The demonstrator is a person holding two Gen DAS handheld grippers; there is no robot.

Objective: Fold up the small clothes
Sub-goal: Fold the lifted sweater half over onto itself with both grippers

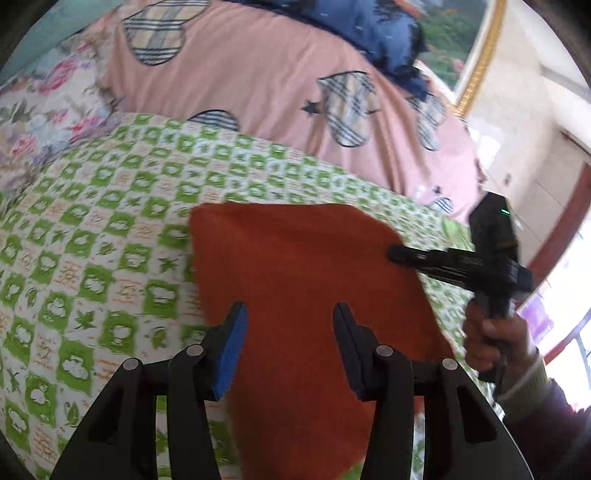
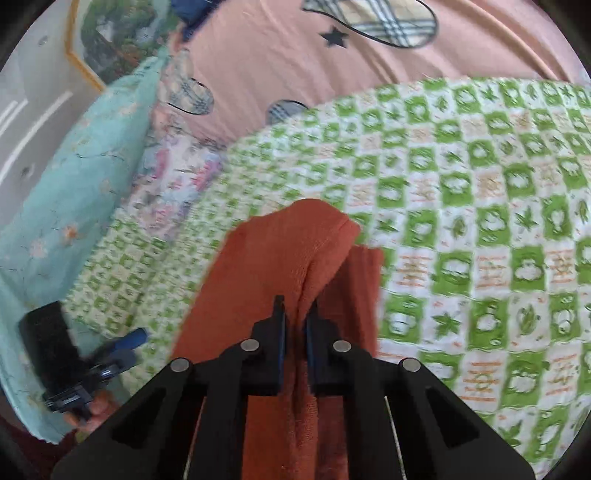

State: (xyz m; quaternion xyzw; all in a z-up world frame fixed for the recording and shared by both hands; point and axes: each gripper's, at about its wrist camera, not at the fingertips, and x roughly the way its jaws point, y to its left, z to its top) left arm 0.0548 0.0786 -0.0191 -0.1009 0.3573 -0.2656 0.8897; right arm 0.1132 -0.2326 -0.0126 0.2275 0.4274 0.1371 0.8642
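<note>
A small rust-orange garment (image 1: pixel 295 273) lies on the green-and-white patterned bedsheet (image 1: pixel 110 229). My left gripper (image 1: pixel 290 314) is open and empty, its fingers hovering over the garment's near part. My right gripper (image 2: pixel 295 314) is shut on a raised fold of the orange garment (image 2: pixel 280 251), lifting that edge off the sheet. In the left wrist view the right gripper (image 1: pixel 395 254) reaches in from the right and its tip touches the garment's right edge. The left gripper (image 2: pixel 136 338) shows at the lower left of the right wrist view, held by a hand.
A pink quilt with plaid hearts (image 1: pixel 258 74) lies behind the sheet. A blue cloth (image 1: pixel 369 26) sits on top of it. A teal floral pillow (image 2: pixel 62 206) and a floral cover (image 1: pixel 40 122) lie to the left. A framed picture (image 1: pixel 465 48) hangs on the wall.
</note>
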